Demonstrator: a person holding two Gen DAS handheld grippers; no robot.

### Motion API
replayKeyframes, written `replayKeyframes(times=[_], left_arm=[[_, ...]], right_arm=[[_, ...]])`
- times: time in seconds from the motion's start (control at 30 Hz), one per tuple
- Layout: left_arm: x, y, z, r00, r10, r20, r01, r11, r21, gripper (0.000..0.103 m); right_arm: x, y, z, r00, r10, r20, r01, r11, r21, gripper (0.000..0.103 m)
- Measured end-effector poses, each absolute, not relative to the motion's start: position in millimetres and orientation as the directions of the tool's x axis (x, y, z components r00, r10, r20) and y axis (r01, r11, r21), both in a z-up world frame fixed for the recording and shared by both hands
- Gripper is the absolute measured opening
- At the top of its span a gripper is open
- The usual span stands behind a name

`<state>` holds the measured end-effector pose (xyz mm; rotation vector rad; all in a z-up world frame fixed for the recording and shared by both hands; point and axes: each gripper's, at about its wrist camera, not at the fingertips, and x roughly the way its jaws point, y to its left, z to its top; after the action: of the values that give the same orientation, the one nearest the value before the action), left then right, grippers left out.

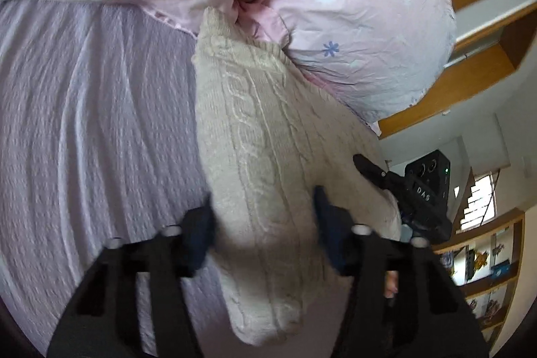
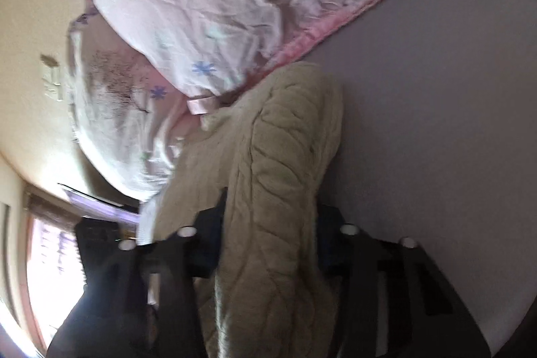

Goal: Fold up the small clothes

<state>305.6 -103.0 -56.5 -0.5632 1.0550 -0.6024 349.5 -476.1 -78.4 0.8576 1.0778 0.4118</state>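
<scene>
Both tongs (image 1: 263, 223) (image 2: 268, 234) straddle the cream cable-knit sweater (image 1: 265, 136) on the bed (image 1: 94, 123).

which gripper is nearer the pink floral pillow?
Hard to separate, maybe right. The left gripper and right gripper each straddle the cream cable-knit sweater; the pink floral pillow lies beyond the sweater's far end in both views.

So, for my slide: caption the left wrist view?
Left gripper straddles a cream knit sweater on a lilac bedsheet.
</scene>
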Motion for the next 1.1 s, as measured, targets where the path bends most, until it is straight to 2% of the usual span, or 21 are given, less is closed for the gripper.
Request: replayKeyframes(times=[0.03,0.13,0.2,0.27,0.3,0.33,0.37,0.4,0.43,0.47,0.53,0.57,0.63,0.73,0.8,0.87,1.0,1.03,1.1], left_arm=[[304.1,-99.0,-49.9,0.359,-0.704,-0.613,0.192,0.698,-0.690,0.039],[278.5,-65.1,-34.2,0.390,-0.716,-0.579,0.246,0.687,-0.684,0.038],[258.1,-39.0,-25.0,0.445,-0.676,-0.588,0.261,0.726,-0.637,0.039],[245.4,-9.8,-24.2,0.486,-0.615,-0.621,0.228,0.775,-0.589,0.042],[240.8,2.3,-23.7,0.503,-0.588,-0.633,0.205,0.793,-0.574,0.042],[234.3,9.5,-22.1,0.526,-0.562,-0.638,0.186,0.809,-0.558,0.038],[222.2,20.1,-12.7,0.578,-0.525,-0.625,0.179,0.829,-0.530,0.037],[211.0,24.0,-2.9,0.617,-0.504,-0.604,0.190,0.841,-0.507,0.037],[206.8,23.8,1.6,0.630,-0.509,-0.587,0.207,0.838,-0.504,0.038],[197.0,17.0,11.9,0.640,-0.539,-0.547,0.258,0.822,-0.508,0.039],[185.8,-0.8,23.9,0.629,-0.584,-0.513,0.342,0.801,-0.492,0.051],[185.1,-21.9,29.1,0.614,-0.601,-0.512,0.394,0.795,-0.460,0.053],[185.8,-52.9,27.4,0.589,-0.606,-0.535,0.456,0.795,-0.399,0.057],[197.6,-93.2,1.0,0.513,-0.563,-0.649,0.482,0.814,-0.325,0.056],[193.5,-97.7,-15.1,0.498,-0.528,-0.688,0.488,0.827,-0.281,0.052],[188.3,-103.0,-17.3,0.524,-0.498,-0.691,0.499,0.837,-0.226,0.052],[172.2,-81.5,-5.4,0.536,-0.547,-0.643,0.466,0.827,-0.315,0.053],[160.5,-71.7,-0.6,0.557,-0.552,-0.620,0.454,0.828,-0.330,0.056],[144.6,-55.5,3.5,0.604,-0.513,-0.610,0.402,0.857,-0.322,0.078]], right_arm=[[347.4,-470.7,-72.1,0.446,0.698,-0.561,0.058,0.603,0.796,0.038],[340.3,-449.5,-57.4,0.414,0.778,-0.472,-0.073,0.545,0.835,0.037],[336.2,-420.1,-53.6,0.337,0.819,-0.465,-0.146,0.533,0.833,0.037],[336.7,-385.0,-58.3,0.254,0.799,-0.545,-0.183,0.593,0.784,0.043],[338.4,-377.1,-60.0,0.236,0.777,-0.583,-0.183,0.625,0.759,0.050],[339.0,-374.0,-59.5,0.234,0.749,-0.620,-0.181,0.660,0.729,0.056],[337.3,-382.3,-52.9,0.280,0.716,-0.640,-0.164,0.692,0.703,0.058],[334.7,-392.5,-46.0,0.339,0.689,-0.641,-0.146,0.711,0.688,0.060],[330.3,-401.4,-37.2,0.394,0.666,-0.633,-0.131,0.722,0.679,0.068],[322.5,-410.3,-21.4,0.448,0.677,-0.584,-0.140,0.698,0.702,0.074],[314.8,-406.3,-3.8,0.455,0.730,-0.509,-0.198,0.641,0.742,0.091],[311.1,-394.1,5.0,0.426,0.763,-0.486,-0.242,0.614,0.752,0.093],[313.6,-373.4,4.3,0.373,0.766,-0.524,-0.253,0.627,0.737,0.094],[337.7,-353.5,-30.4,0.292,0.643,-0.708,-0.123,0.760,0.639,0.093],[346.2,-359.1,-40.9,0.322,0.629,-0.708,-0.080,0.763,0.642,0.093],[349.3,-365.7,-40.5,0.318,0.630,-0.708,-0.046,0.756,0.653,0.093],[317.4,-371.4,-17.9,0.370,0.580,-0.726,-0.079,0.798,0.598,0.094],[307.8,-371.7,-10.4,0.396,0.567,-0.722,-0.101,0.808,0.580,0.096],[269.7,-375.6,11.1,0.466,0.520,-0.716,-0.137,0.842,0.522,0.102]])
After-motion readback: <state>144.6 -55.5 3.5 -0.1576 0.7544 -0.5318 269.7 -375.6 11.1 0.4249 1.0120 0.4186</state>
